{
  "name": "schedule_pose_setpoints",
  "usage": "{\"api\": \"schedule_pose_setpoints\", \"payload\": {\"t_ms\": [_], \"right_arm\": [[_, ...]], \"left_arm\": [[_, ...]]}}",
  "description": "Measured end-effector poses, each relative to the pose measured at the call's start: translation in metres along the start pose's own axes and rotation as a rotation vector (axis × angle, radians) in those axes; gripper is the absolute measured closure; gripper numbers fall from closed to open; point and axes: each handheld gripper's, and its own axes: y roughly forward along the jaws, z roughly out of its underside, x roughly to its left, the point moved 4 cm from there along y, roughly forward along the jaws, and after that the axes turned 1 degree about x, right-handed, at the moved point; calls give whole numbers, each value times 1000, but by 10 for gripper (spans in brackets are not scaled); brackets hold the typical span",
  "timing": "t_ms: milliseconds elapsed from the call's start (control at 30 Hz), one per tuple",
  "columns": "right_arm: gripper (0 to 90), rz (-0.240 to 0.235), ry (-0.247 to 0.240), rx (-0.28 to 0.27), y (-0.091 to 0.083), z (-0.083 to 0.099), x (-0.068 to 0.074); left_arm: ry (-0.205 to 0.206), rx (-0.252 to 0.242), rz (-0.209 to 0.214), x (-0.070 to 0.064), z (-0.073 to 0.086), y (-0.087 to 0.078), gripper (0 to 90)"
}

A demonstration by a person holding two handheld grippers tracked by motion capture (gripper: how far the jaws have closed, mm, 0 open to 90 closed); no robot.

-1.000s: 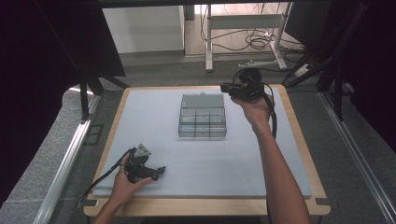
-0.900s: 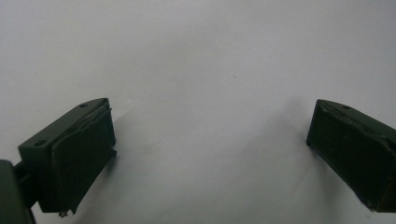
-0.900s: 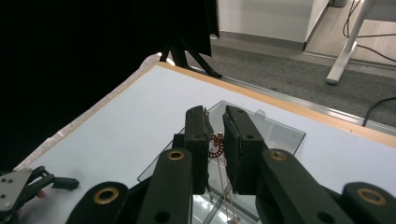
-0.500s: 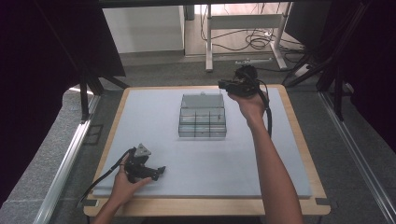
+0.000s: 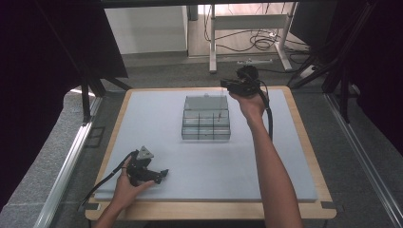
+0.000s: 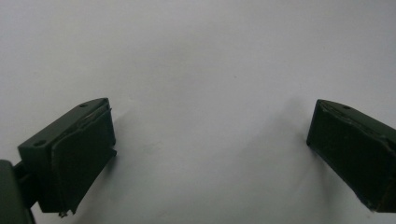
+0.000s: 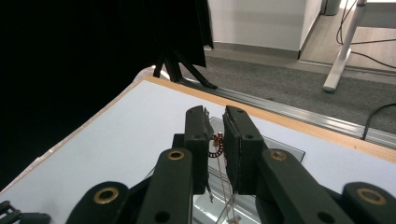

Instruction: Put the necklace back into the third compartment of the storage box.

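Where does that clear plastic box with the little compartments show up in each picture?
High view: clear box at the table's middle, toward the far edge.
Left gripper view: not in it.
Right gripper view: its lid edge behind the jaws.
Shared landmark: the pale grey mat.

Clear compartment box (image 5: 206, 124) mid-table, lid up; small coil part (image 7: 216, 145) with wire leads between right tongs.

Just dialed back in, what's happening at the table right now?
A person works at the table with a hand-held gripper in each hand. The right hand-held gripper is raised over the far side of the clear compartment box, jaws nearly closed on a small ring-shaped part with thin wires hanging. The left hand-held gripper rests low on the near left of the white mat, jaws wide open and holding nothing.
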Motion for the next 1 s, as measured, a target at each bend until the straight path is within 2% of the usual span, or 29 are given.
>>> {"api": "schedule_pose_setpoints", "payload": {"t_ms": [267, 833, 1000], "right_arm": [[783, 19, 8, 21, 12, 8, -8], [782, 54, 38, 115, 42, 53, -25], [781, 62, 42, 135, 48, 62, -27]], "left_arm": [[0, 0, 0, 0, 0, 0, 7], [0, 3, 0, 0, 0, 0, 8], [-1, 3, 0, 0, 0, 0, 8]]}}
